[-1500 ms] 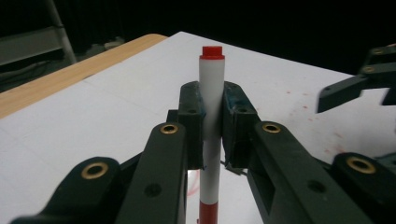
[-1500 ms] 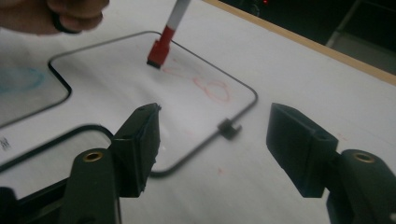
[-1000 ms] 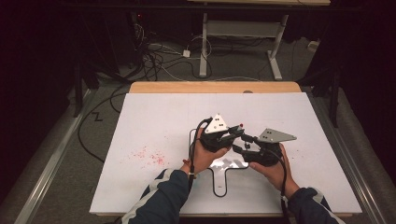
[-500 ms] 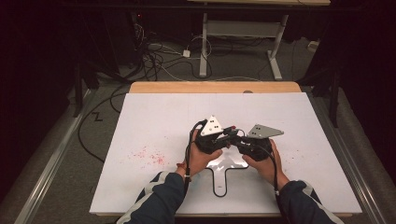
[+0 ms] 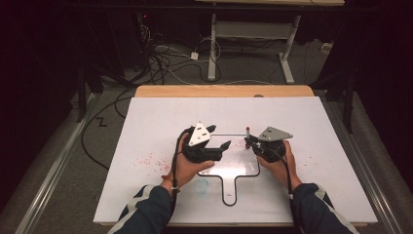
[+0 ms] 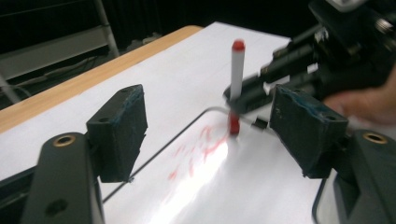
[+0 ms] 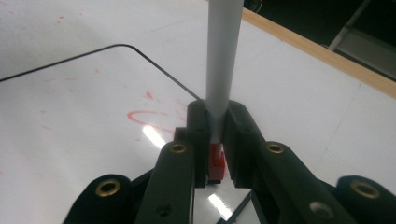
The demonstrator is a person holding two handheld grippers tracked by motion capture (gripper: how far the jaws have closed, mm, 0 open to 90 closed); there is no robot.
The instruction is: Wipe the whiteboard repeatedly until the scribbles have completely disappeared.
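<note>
A white marker (image 6: 236, 79) with a red end stands upright, its red tip down on a small whiteboard (image 5: 229, 168) with a black rim, among red scribbles (image 6: 198, 151). The right gripper (image 5: 249, 141) has its jaws clamped on the marker's lower barrel, and the whiteboard lies flat on the white counter (image 5: 146, 126) near the person's edge. The left gripper (image 5: 221, 146) rests just beside it at the board's left side, jaws wide apart and holding nothing.
</note>
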